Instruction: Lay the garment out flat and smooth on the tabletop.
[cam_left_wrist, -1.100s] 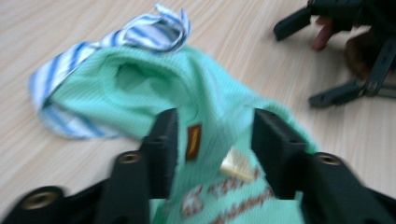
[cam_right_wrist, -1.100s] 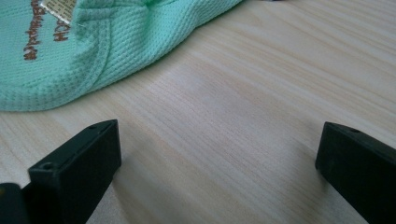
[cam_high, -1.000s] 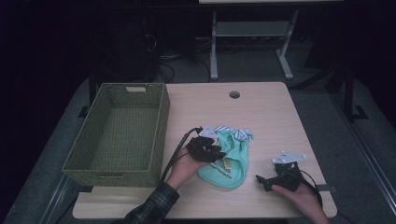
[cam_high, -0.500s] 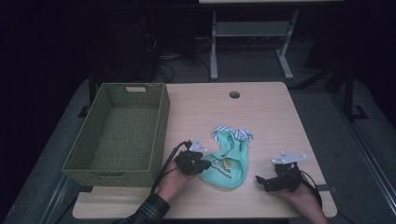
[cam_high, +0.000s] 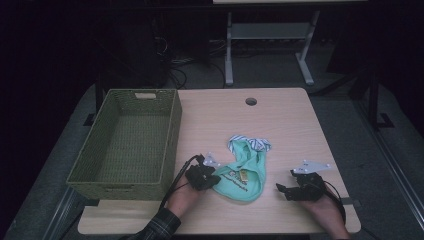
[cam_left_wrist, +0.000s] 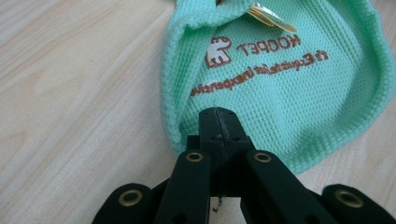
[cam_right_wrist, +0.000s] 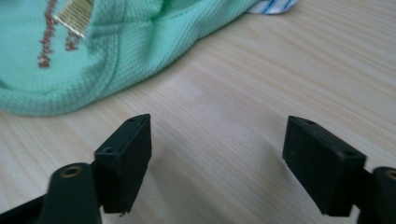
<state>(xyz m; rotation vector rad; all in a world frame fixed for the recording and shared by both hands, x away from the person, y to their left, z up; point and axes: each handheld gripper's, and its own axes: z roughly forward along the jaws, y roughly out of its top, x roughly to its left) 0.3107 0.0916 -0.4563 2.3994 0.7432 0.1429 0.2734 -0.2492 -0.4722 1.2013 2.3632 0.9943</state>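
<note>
On the table (cam_high: 280, 115), beside the basket (cam_high: 125, 145), a green garment (cam_high: 245, 175) lies between both hands. The left gripper (cam_high: 214, 179) is pinched onto its near hem; the right gripper (cam_high: 283, 189), jaws apart after narrowing, holds nothing.

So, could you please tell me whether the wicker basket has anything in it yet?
Empty. The high view shows the basket's bare woven floor, and the mint green garment lies on the table beside it.

Pale wooden table (cam_high: 295, 125); woven green basket (cam_high: 127, 142) at left, mint knit garment (cam_high: 245, 172), perhaps a vest
</note>
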